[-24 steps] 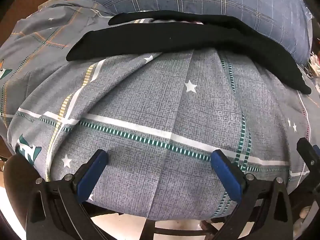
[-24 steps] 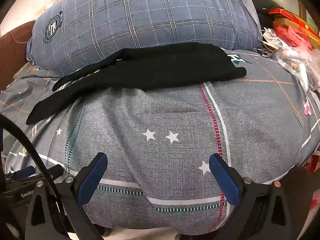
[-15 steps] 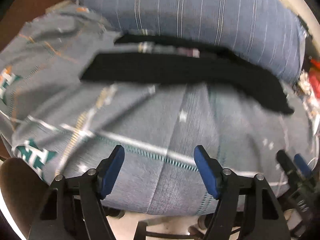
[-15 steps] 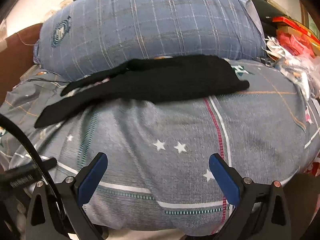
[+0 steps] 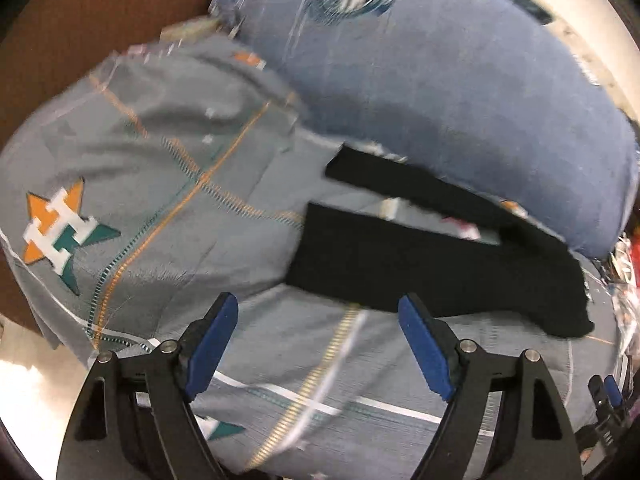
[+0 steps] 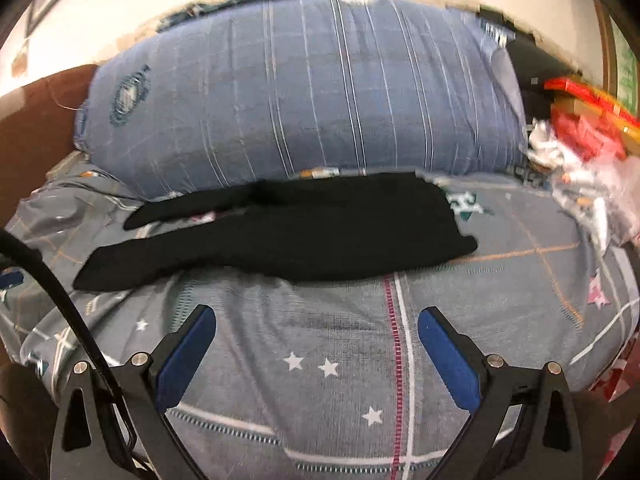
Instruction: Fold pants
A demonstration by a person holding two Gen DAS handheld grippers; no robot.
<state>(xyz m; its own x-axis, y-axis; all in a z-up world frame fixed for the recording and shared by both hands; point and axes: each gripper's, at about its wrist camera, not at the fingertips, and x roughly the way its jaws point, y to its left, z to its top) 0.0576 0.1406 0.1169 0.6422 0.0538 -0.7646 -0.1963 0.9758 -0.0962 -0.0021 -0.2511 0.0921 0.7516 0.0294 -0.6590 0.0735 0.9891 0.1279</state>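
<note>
Black pants (image 5: pixel 432 256) lie spread across a grey patterned bedsheet (image 5: pixel 168 152), both legs pointing left with a gap between them. They also show in the right wrist view (image 6: pixel 304 232), waist end at the right. My left gripper (image 5: pixel 318 312) is open and empty, hovering just short of the near leg's cuff. My right gripper (image 6: pixel 316 328) is open and empty above the sheet (image 6: pixel 340 360), short of the near edge of the pants. The right gripper's tip shows at the left view's lower right (image 5: pixel 608 396).
A large blue plaid pillow (image 6: pixel 304 92) lies behind the pants, also in the left view (image 5: pixel 460 92). Red and white clutter (image 6: pixel 580 136) is piled at the right. A brown headboard (image 5: pixel 80 12) stands at the left. A black cable (image 6: pixel 60 296) crosses the right view's left side.
Both grippers have moved forward and up toward the pants. The left one has swung left toward the leg cuffs and its jaws stand narrower. The right jaws stay wide.
</note>
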